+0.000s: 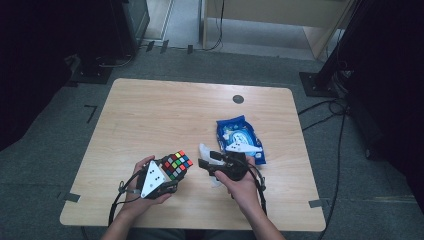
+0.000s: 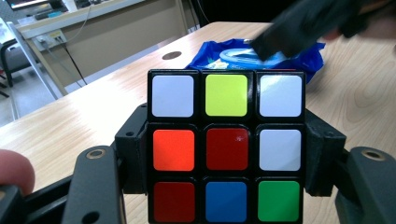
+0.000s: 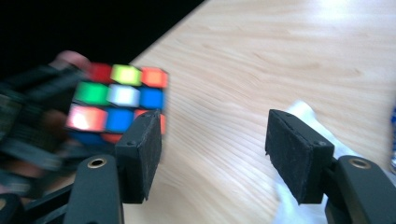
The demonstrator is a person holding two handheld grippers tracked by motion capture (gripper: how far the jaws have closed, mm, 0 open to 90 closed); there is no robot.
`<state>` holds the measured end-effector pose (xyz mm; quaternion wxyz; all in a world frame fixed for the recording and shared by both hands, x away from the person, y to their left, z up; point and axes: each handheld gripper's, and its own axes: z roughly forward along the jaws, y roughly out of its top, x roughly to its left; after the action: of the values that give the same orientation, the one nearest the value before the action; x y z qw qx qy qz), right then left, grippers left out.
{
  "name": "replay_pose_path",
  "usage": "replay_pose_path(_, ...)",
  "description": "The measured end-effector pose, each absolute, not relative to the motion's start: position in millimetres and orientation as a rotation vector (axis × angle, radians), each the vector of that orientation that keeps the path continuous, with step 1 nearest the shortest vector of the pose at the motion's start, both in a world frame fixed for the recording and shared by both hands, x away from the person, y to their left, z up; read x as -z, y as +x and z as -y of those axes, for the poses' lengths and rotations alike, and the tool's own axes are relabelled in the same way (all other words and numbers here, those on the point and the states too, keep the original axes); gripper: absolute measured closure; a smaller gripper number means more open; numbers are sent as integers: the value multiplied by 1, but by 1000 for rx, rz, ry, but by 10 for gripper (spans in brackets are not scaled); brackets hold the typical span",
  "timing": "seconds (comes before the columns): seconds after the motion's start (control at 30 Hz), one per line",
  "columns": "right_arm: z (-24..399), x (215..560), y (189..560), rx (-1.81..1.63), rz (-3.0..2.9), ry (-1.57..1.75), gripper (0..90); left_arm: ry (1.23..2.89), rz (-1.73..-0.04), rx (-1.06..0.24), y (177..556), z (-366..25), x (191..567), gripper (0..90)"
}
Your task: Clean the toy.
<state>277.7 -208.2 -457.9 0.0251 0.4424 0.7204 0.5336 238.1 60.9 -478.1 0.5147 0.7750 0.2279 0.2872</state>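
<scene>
A scrambled Rubik's cube (image 1: 177, 165) is lifted off the wooden table (image 1: 150, 115) near its front edge. My left gripper (image 1: 167, 176) is shut on it. In the left gripper view the cube (image 2: 226, 147) sits squarely between the two jaws of the left gripper (image 2: 226, 161), its red-centred face towards the camera. My right gripper (image 1: 206, 159) points left at the cube from a short way off. Its jaws stand open in the right gripper view (image 3: 215, 154) with nothing between them. The blurred cube (image 3: 119, 105) lies beyond its left jaw.
A blue wet-wipe packet (image 1: 240, 139) lies right of centre, also seen as the packet (image 2: 243, 56) behind the cube. A white wipe (image 1: 216, 181) lies on the table under the right hand, and shows as the wipe (image 3: 303, 116) behind the right jaw. A round grommet (image 1: 238, 99) sits near the far edge.
</scene>
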Motion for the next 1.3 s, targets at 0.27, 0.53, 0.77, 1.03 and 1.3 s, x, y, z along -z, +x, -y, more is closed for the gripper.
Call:
replay_pose_path(0.27,203,496,287,-1345,-2176,1274,400,1877,-536,-680,237,-58,480,340)
replay_pose_path(0.53,202,513,289,-1124,-2176,1257,533,1873,-537,-665,237,-57,479,341)
replay_pose_path(0.77,205,518,290,-1072,-2229,1250,846,1875,-533,-660,236,-56,479,340)
replay_pose_path(1.03,203,479,275,-1306,-2200,1176,882,1876,-529,-657,236,-55,480,340)
replay_pose_path(1.3,192,431,248,-1616,-2153,981,882,1876,-512,-641,233,-49,480,341)
